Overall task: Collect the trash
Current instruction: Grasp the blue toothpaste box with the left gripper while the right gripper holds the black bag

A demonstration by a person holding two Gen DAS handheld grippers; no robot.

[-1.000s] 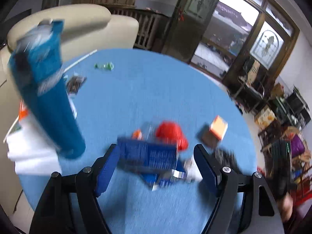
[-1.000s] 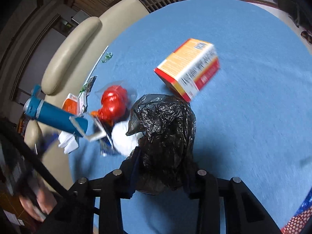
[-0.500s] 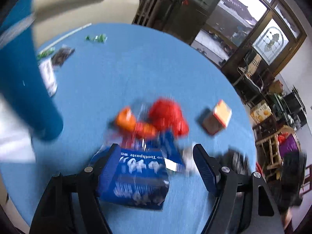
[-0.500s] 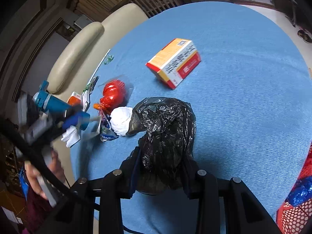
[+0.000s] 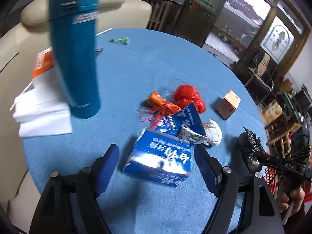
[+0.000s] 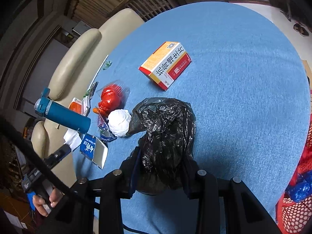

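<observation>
Tilting steeply down over the round blue table, the left gripper has its jaws opening around the blue toothpaste box, pads clear of its sides; "Toothpaste" is just legible on the box. The right gripper, angled down likewise, is clamped tight on a crumpled black bag. Beyond the toothpaste box lie a red wad, a white wad and an orange-and-red carton with Chinese print. A teal bottle stands near the table's edge, left of the box; the far side lies open.
</observation>
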